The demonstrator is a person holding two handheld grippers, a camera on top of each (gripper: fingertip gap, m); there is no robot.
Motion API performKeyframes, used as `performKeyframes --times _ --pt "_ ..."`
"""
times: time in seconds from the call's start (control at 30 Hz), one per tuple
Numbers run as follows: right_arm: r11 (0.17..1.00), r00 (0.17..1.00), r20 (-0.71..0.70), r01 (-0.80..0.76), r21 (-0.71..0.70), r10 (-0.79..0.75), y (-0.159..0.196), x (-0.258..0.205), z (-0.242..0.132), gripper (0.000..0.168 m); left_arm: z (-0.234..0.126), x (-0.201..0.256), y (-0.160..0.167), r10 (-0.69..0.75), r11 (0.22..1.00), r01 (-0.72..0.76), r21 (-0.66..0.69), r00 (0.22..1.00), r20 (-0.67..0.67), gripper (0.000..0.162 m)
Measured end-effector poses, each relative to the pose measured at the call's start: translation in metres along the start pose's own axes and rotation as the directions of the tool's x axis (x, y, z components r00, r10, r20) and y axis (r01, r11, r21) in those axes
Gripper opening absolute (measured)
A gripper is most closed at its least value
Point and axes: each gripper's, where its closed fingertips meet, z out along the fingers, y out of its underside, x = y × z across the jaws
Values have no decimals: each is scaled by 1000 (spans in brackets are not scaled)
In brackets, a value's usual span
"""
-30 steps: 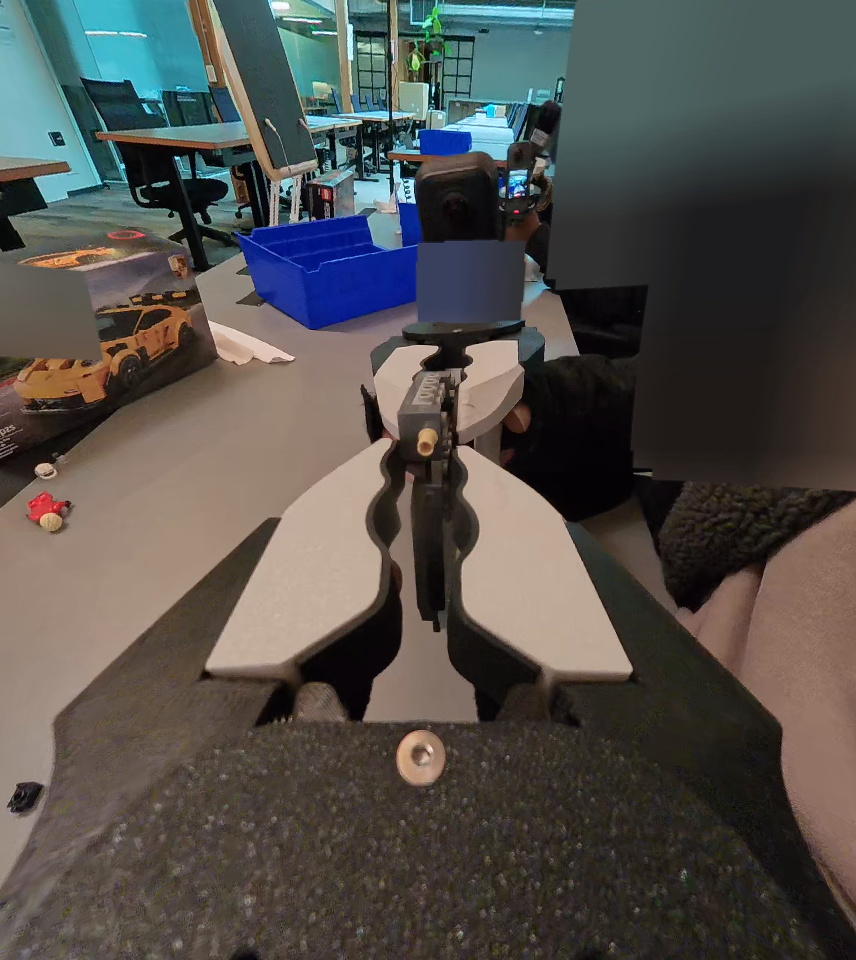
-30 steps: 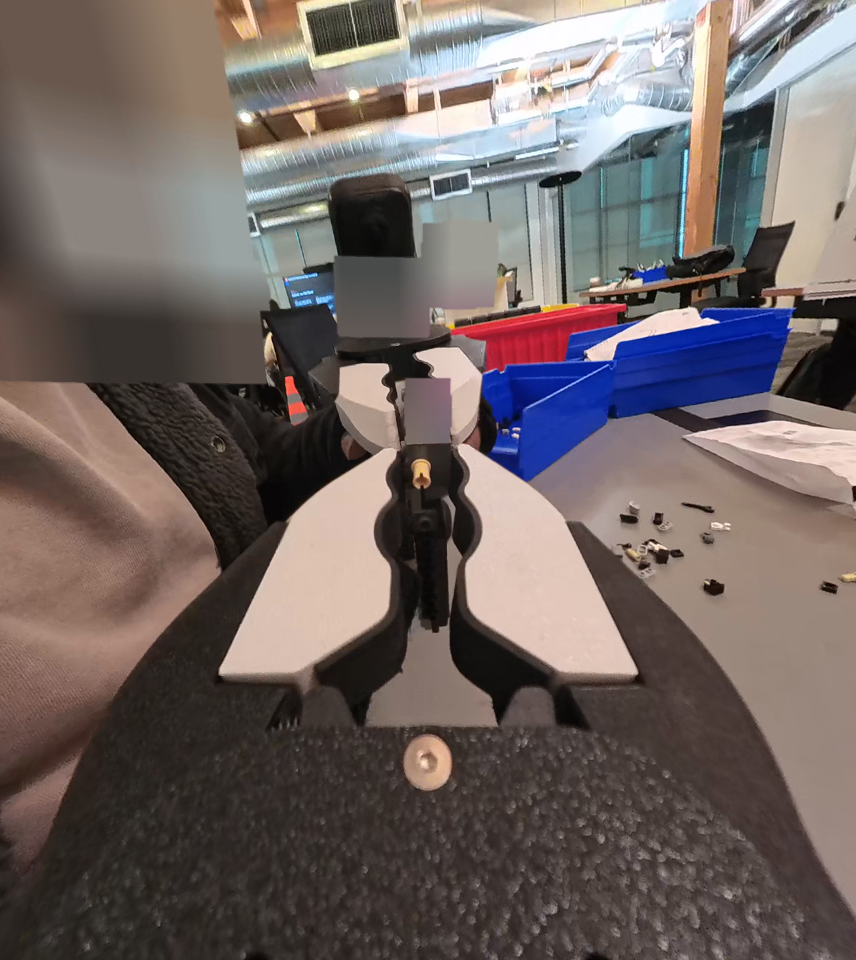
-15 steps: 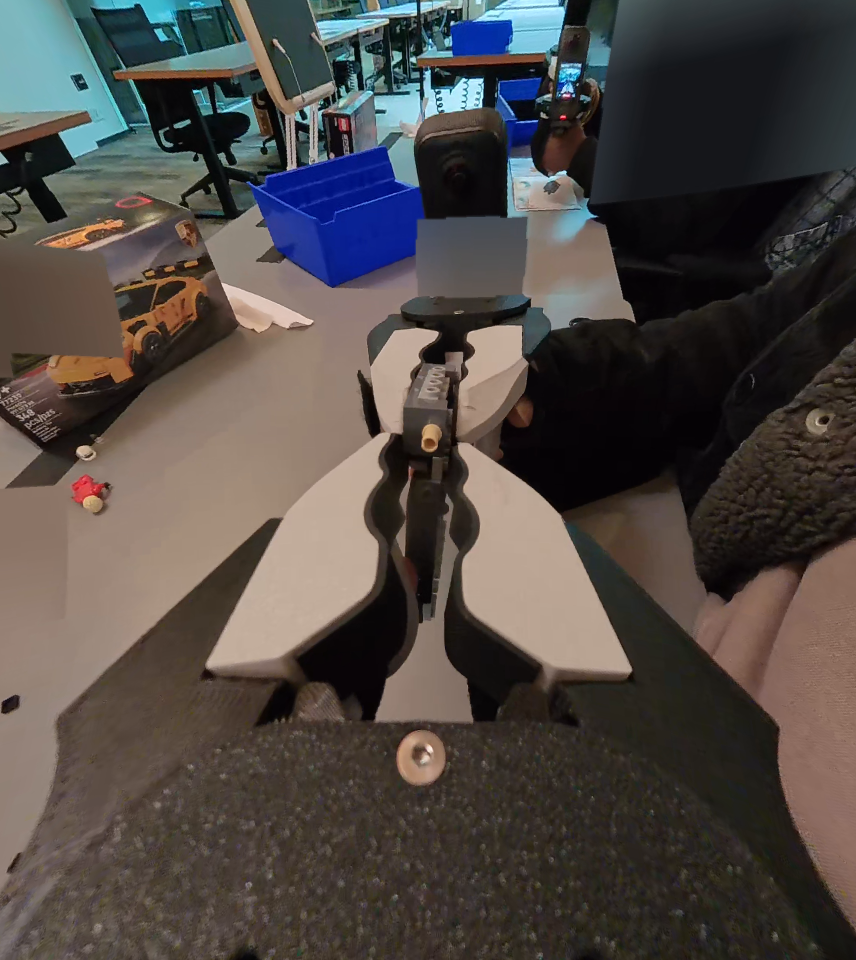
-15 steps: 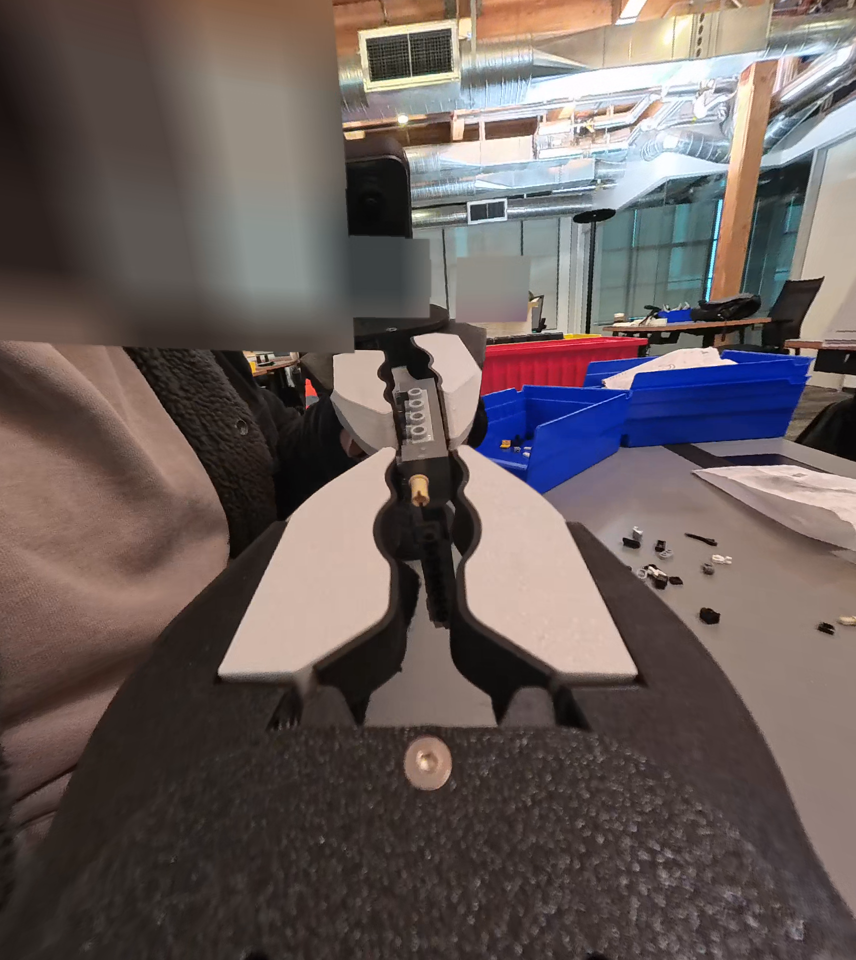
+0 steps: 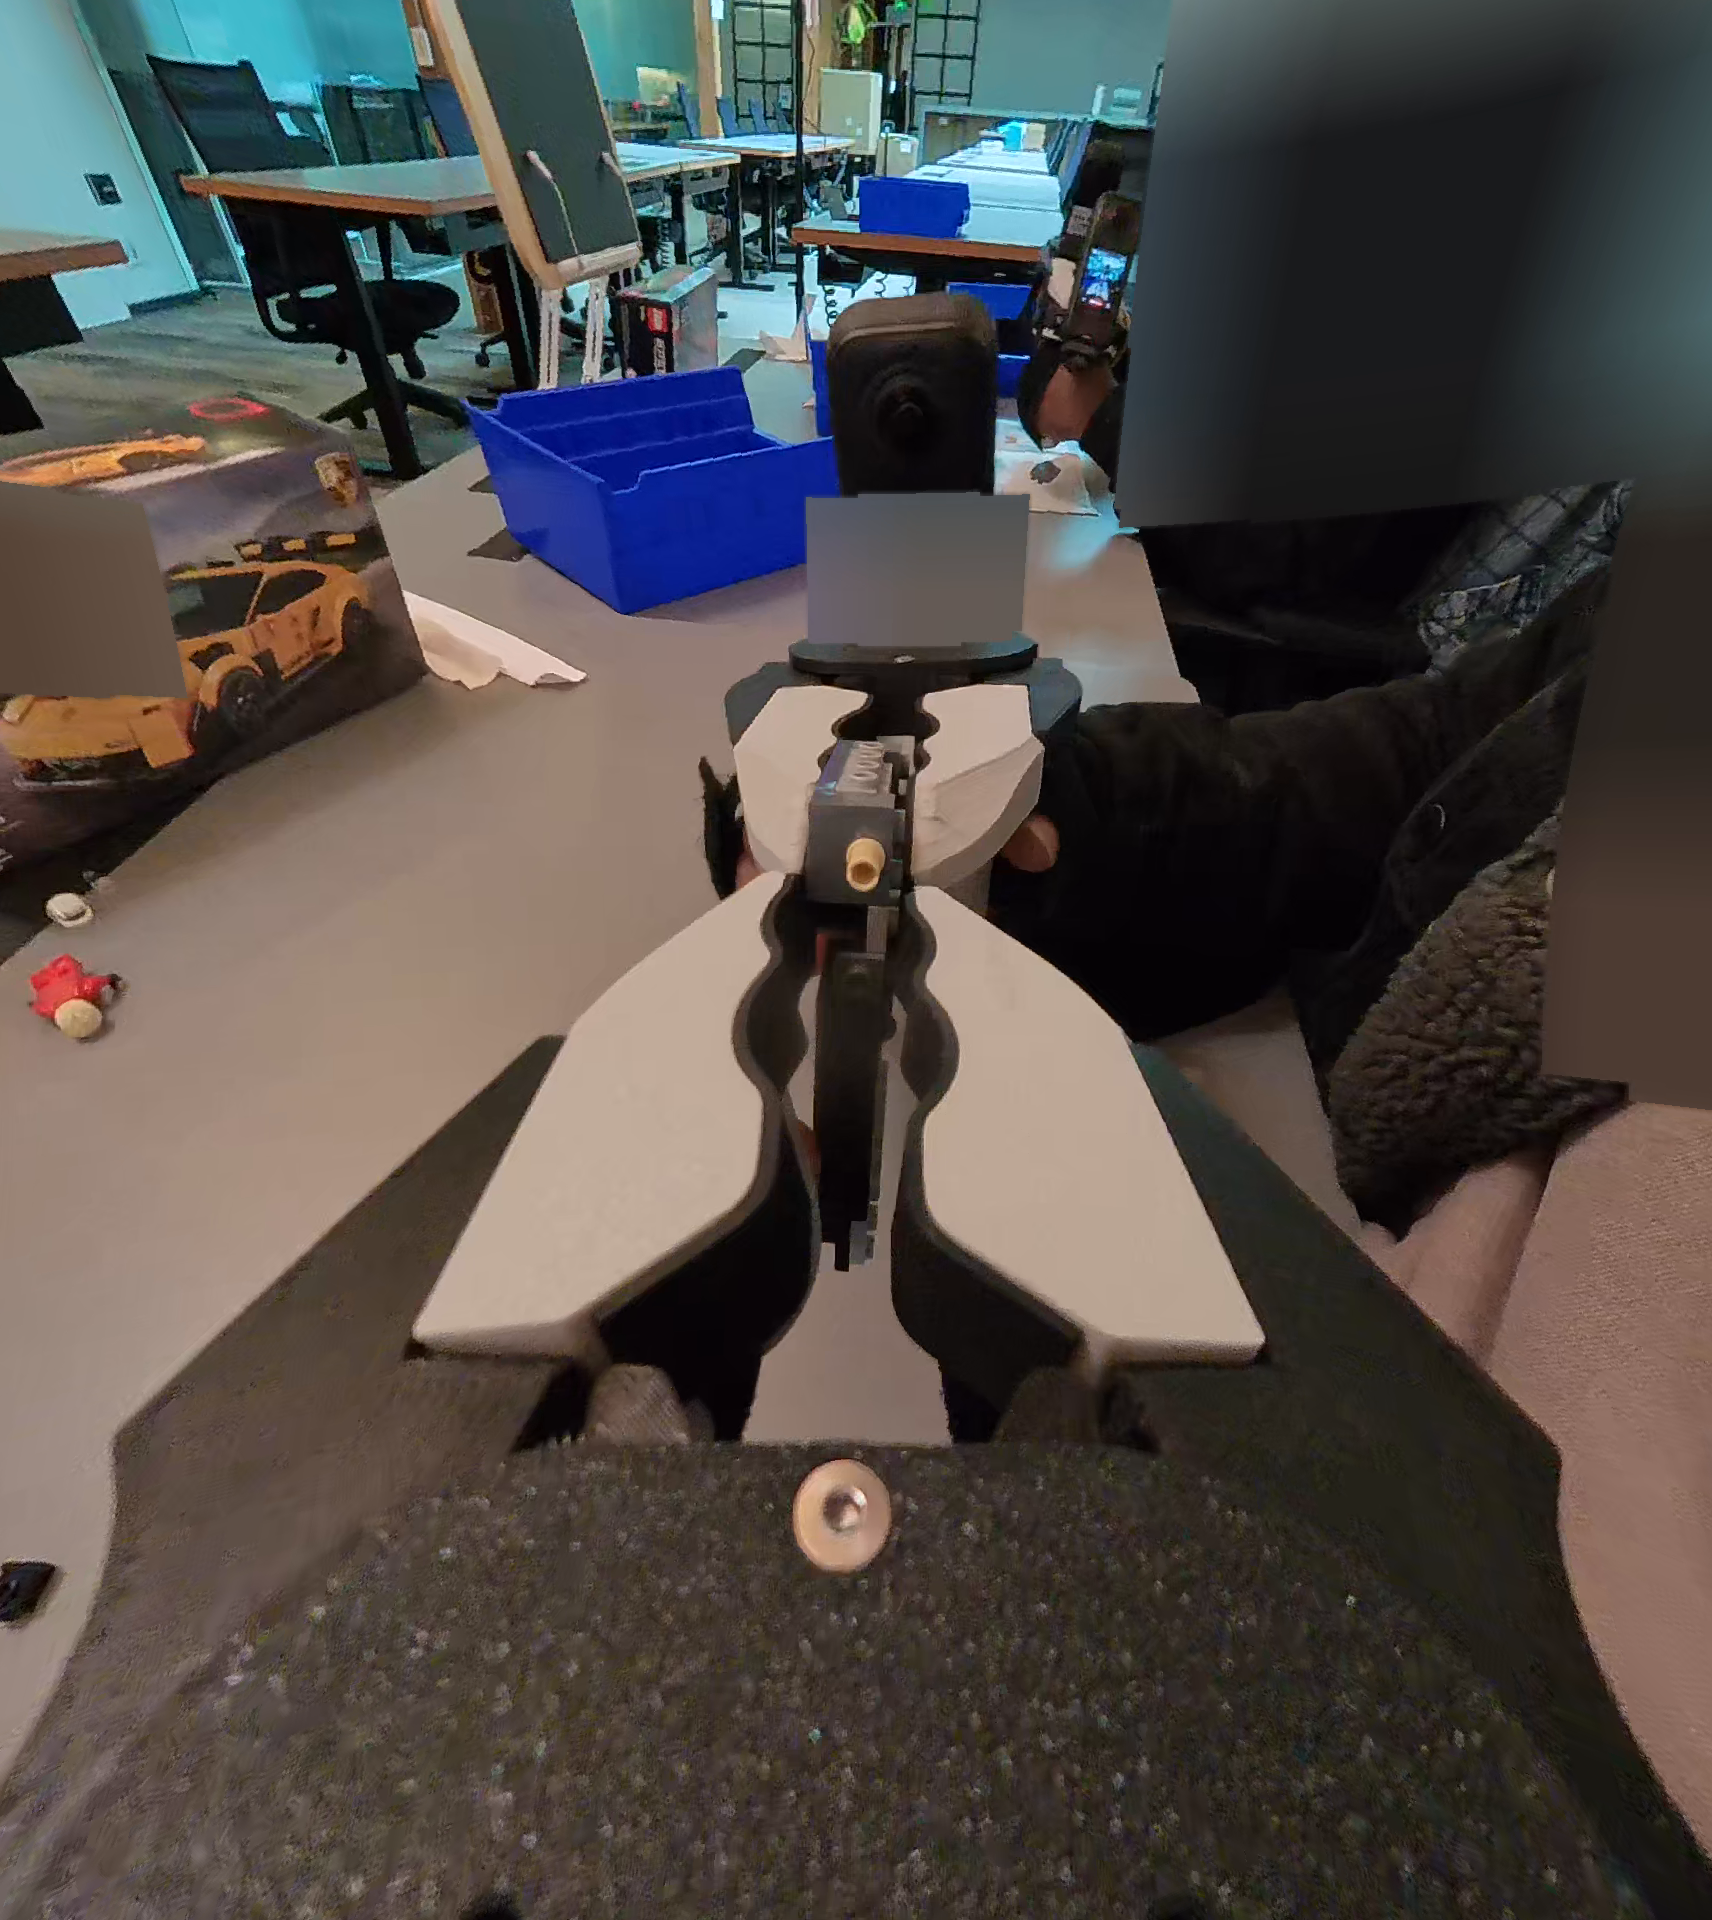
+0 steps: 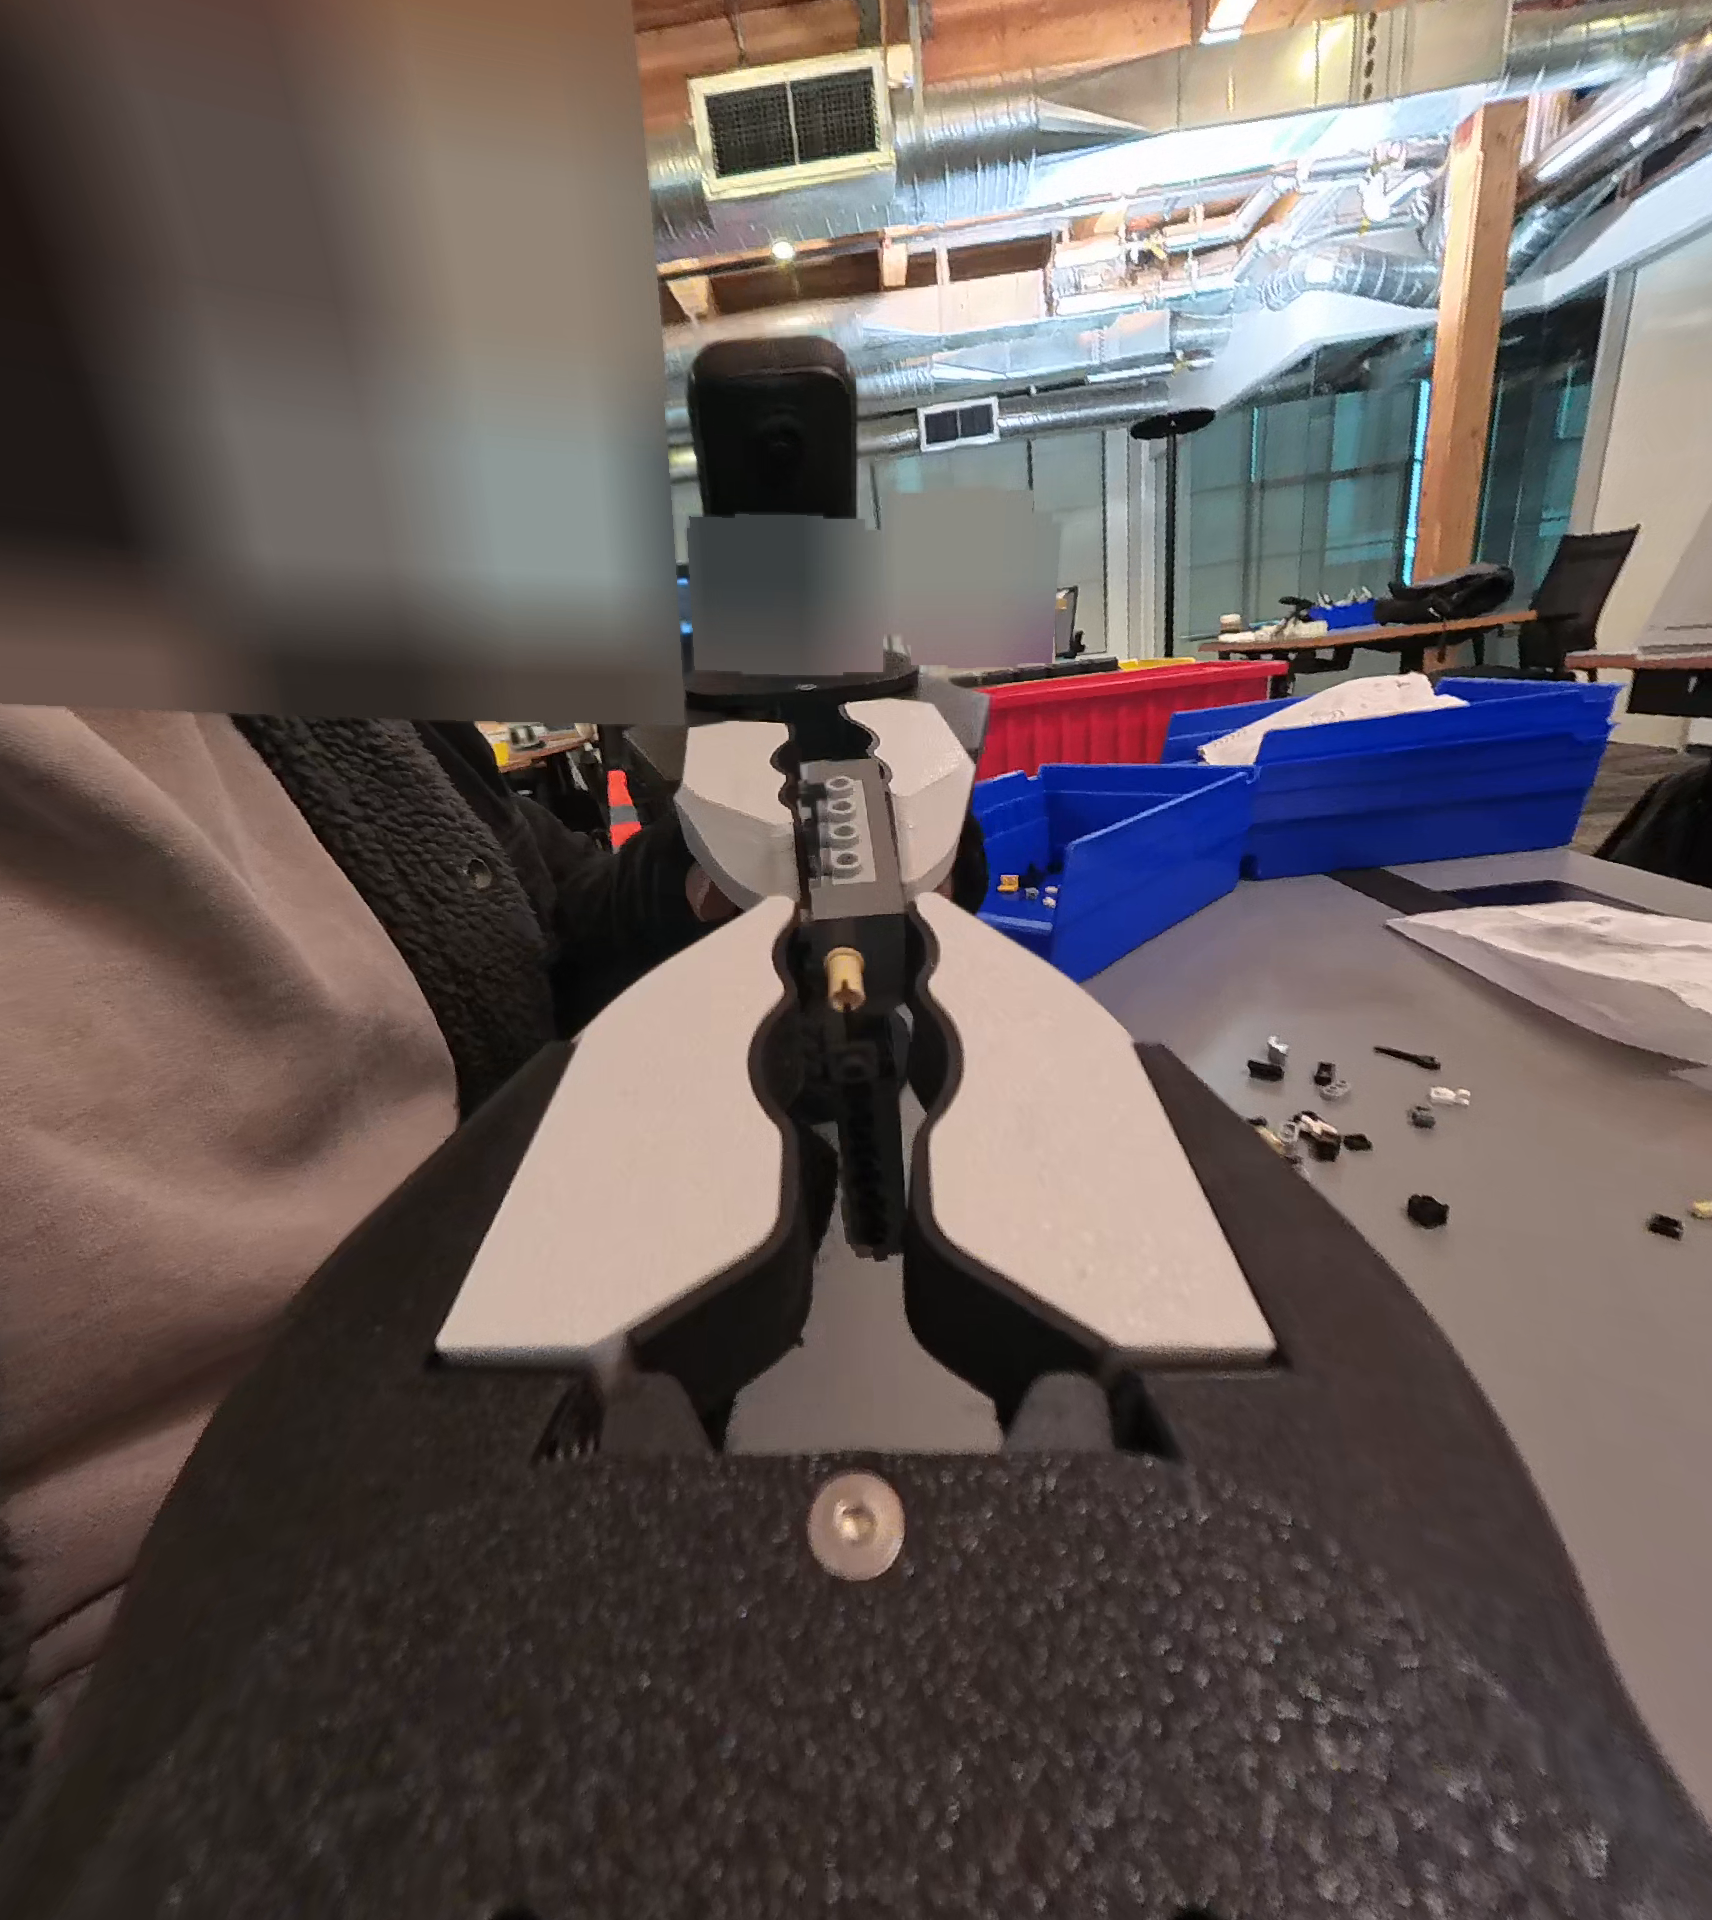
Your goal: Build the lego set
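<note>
lego assembly: a slim dark grey and black plastic lego sub-build [image 5: 857,831] with a tan peg [image 5: 863,860] on its near face, held up off the grey surface [image 5: 416,935] at the centre of both views.
left fingers: the left gripper [image 5: 847,1039] with pale grey fingers [image 5: 665,1122] is clamped on the black lower strip of the build, centre frame.
right fingers: the right gripper [image 6: 857,1091] is closed on the studded black end [image 6: 867,1164] of the same build; its grey studded top [image 6: 847,831] sits between the opposite fingers.
loose parts: small black, grey and tan lego pieces [image 6: 1351,1122] lie scattered at the right of the right wrist view; a red piece [image 5: 67,992] at the left of the left wrist view, near the printed set box with a yellow car [image 5: 239,623].
risk, twist: both grippers hold one thin build, so any uneven pull or turn would likely snap its layers apart.
risk, drop: it hangs near the surface edge, above the person's lap; a loosened grip could send it to the floor.
risk, peg: the tan peg juts out and could be knocked loose against a finger.
</note>
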Motion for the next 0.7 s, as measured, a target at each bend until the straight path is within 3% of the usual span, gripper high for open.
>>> performKeyframes --times 0.1,0.33,0.57,0.7 --pt "999 999 -39 21 -32 -22 5 6 -3 17 -2 -5 2 -52 998 52 29 999 -14 15" --pt "994 992 -111 -73 -87 63 16 20 0 15 -4 -19 14 -328 931 347 115 931 -160 16" --pt "981 972 -163 -180 -70 167 24 31 2 15 -5 -30 18 -369 895 405 187 907 -202 16" --pt "959 945 -199 -276 -62 259 32 40 1 15 -2 -40 28 -394 891 419 177 906 -157 16"
